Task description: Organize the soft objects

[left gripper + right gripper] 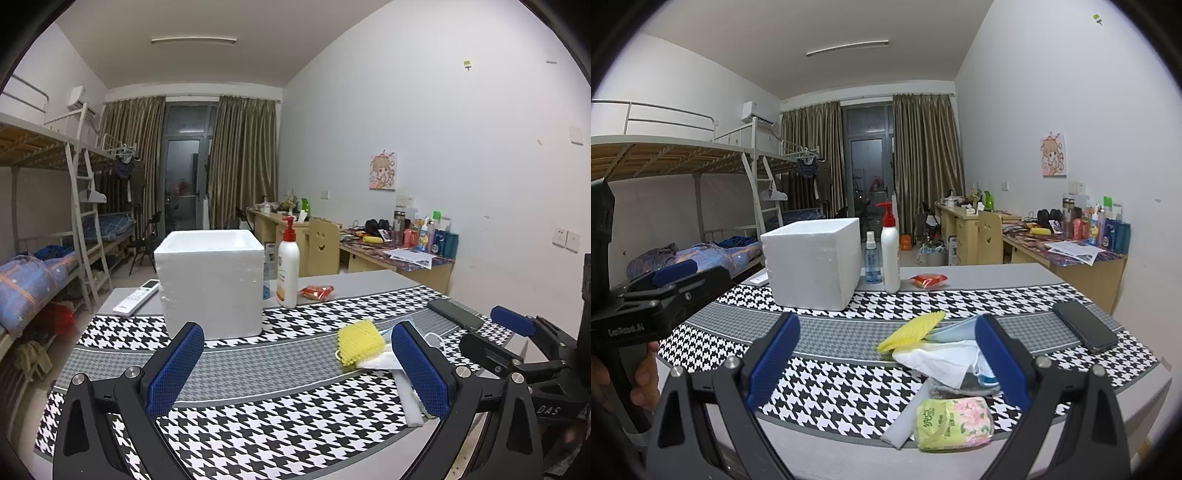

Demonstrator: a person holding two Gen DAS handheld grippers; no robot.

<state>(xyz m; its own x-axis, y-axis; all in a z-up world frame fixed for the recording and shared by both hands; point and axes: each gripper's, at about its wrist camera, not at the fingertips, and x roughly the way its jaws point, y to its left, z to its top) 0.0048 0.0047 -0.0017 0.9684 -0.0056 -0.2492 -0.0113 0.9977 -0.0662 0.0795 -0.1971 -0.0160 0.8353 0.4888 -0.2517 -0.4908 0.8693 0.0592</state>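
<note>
Left wrist view: left gripper [297, 363] hovering agape, empty; right gripper [886, 363] gaping over yellow waffle-textured sponge [910, 331] beside white square foam box [812, 262].

Open right tongs [886, 354] hover above yellow sponge [910, 330] and tissues [942, 360].

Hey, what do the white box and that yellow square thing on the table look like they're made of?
The white box looks like expanded polystyrene foam: matte white, thick walls, faintly grainy faces. The yellow square seems to be a soft sponge or foam mesh pad: its surface is a raised waffle grid and it bends over the pile in the right wrist view. Neither is certain from looks alone.
</note>
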